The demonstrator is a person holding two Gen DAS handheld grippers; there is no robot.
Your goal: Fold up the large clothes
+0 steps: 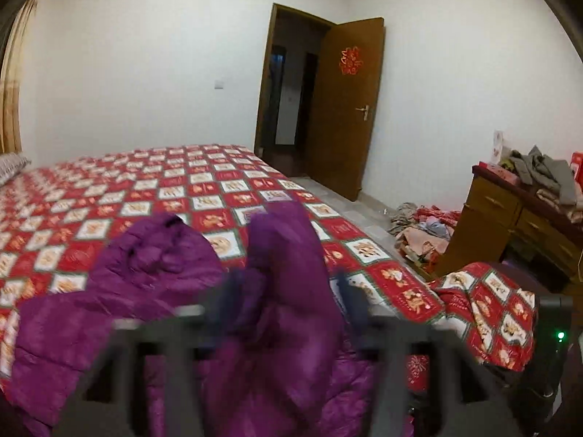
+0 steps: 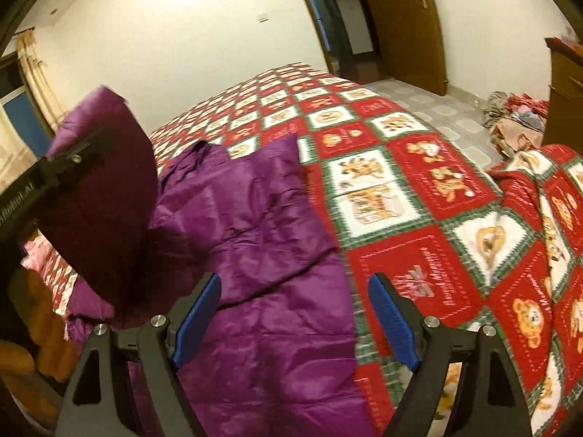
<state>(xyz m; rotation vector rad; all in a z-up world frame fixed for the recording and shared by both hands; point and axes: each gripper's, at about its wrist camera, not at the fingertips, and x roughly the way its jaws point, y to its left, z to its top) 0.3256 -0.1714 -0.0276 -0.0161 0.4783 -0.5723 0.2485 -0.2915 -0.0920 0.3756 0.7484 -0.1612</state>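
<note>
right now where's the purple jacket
The purple jacket lies spread on the near part of the red checked bedspread, under the right gripper; in the left wrist view, one fold stands between the left gripper's fingers.

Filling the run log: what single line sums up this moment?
purple puffer jacket: on patterned bedspread, sleeve raised | left gripper: open, sleeve between fingers | right gripper: open, empty

Your bed (image 2: pixel 382 196) carries a red, white and green patchwork quilt (image 1: pixel 153 196) with bear panels. A purple padded jacket (image 2: pixel 262 255) lies directly on it, under and ahead of your right hand-held gripper (image 2: pixel 295 313). Beyond that gripper's right finger the quilt is bare, bunching into folds at the bed's corner (image 2: pixel 546 196).
</note>
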